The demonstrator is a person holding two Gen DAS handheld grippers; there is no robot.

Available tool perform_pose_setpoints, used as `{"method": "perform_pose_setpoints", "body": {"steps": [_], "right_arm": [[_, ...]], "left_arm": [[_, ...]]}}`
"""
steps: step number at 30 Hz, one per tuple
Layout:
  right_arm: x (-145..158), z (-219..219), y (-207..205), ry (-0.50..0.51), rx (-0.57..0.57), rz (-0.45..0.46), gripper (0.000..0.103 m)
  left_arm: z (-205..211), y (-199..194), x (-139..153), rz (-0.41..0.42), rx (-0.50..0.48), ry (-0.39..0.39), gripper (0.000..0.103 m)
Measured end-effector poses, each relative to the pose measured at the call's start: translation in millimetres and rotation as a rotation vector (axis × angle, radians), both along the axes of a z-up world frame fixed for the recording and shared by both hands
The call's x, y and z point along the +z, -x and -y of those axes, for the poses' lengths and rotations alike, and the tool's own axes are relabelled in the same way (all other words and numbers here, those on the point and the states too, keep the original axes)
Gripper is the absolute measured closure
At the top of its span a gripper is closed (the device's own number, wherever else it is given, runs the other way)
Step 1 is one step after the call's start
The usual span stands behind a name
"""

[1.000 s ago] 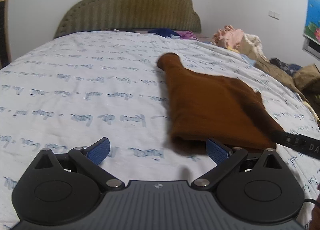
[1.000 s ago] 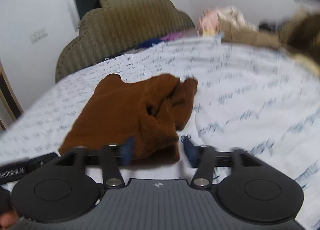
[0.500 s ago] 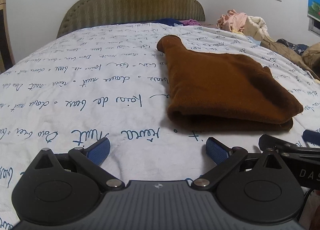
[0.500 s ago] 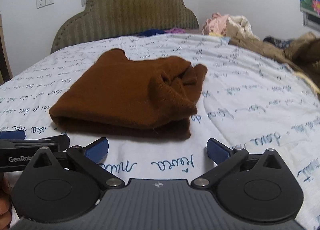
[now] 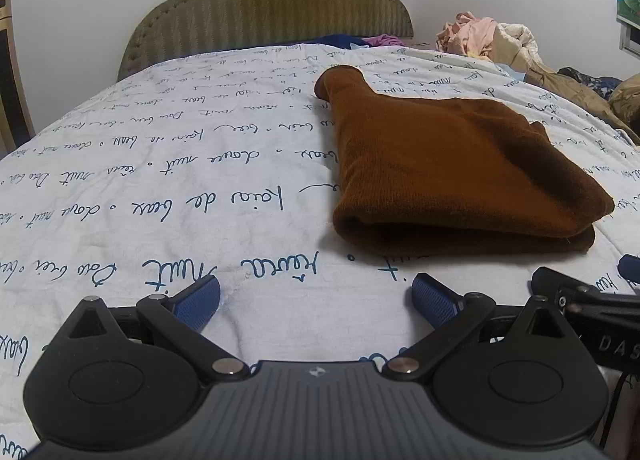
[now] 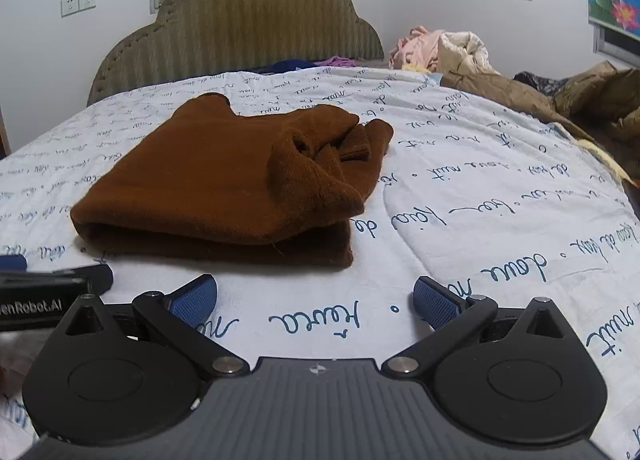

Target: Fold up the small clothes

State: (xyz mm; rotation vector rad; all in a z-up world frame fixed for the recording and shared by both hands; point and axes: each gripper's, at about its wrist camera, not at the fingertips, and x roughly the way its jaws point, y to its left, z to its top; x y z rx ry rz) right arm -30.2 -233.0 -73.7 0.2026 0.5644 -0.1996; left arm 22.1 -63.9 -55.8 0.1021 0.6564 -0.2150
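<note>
Just beyond both claws, the folded brown sweater [image 5: 452,164] lay on the bed's script-printed quilt [image 5: 160,180]. Left claw [image 5: 316,296] and right claw [image 6: 316,296] gaped wide, empty; the sweater's far edge looked loosely bunched.

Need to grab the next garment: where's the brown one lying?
The brown garment lies folded on the script-printed bedsheet, just ahead of both open grippers, right of centre in the left wrist view.

folded brown knit garment [image 5: 448,164] flat on bedsheet [image 5: 160,180]
</note>
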Motion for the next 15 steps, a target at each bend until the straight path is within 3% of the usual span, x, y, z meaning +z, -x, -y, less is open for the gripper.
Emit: {"method": "perform_pose_setpoints", "body": {"steps": [15], "right_arm": [[-0.4, 0.8, -1.7, -0.018, 0.029, 0.010, 0.000]], "left_arm": [[1.3, -0.4, -1.1, -0.002, 0.003, -0.010, 0.000]]}}
